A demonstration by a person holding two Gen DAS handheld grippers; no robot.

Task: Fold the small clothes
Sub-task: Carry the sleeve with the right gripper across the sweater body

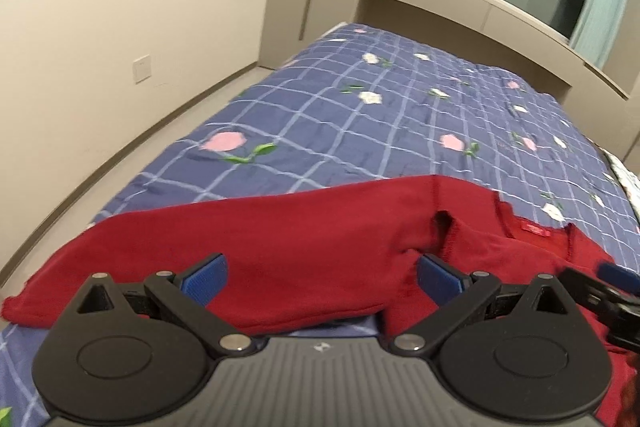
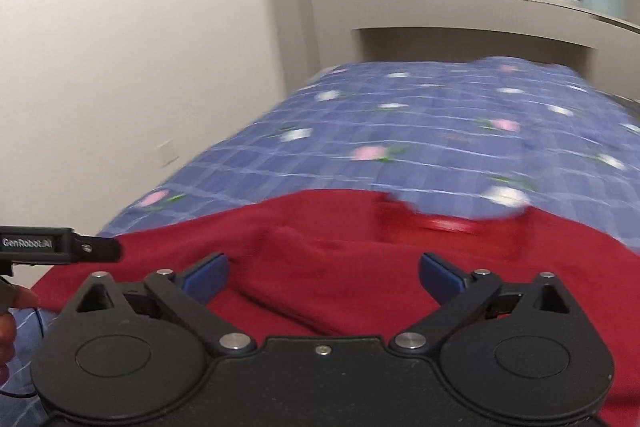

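A dark red knitted sweater (image 1: pixel 304 227) lies across the near end of a bed, one sleeve folded over its body and a red label at the neckline (image 1: pixel 534 229). My left gripper (image 1: pixel 322 279) hovers over the sweater's lower part, open, with only cloth below its blue pads (image 1: pixel 204 281). In the right wrist view the same sweater (image 2: pixel 328 259) fills the foreground, blurred. My right gripper (image 2: pixel 322 277) is open above it, nothing pinched between its fingers. The right gripper's tip shows at the right edge of the left wrist view (image 1: pixel 612 291).
The bed carries a blue checked quilt with pink and white flowers (image 1: pixel 380 115). A beige wall with a socket (image 1: pixel 142 67) runs along the left, with a strip of floor (image 1: pixel 132 163) between. A headboard shelf (image 1: pixel 480 15) and a curtained window stand at the far end.
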